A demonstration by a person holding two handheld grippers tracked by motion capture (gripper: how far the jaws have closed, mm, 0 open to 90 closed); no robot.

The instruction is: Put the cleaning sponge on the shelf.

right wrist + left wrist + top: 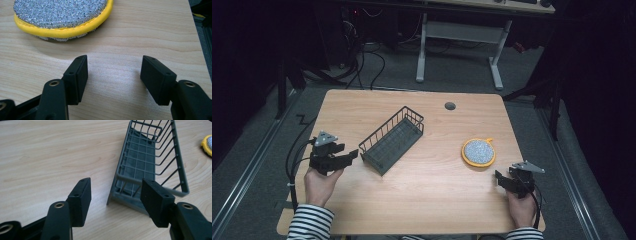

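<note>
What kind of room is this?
Probably a lab or workshop, not a kitchen: a bare wooden table, cables on the grey floor, a second desk behind, and everything around kept dark.

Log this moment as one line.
left gripper: open, near basket | right gripper: open, near scrubber | nothing held
</note>
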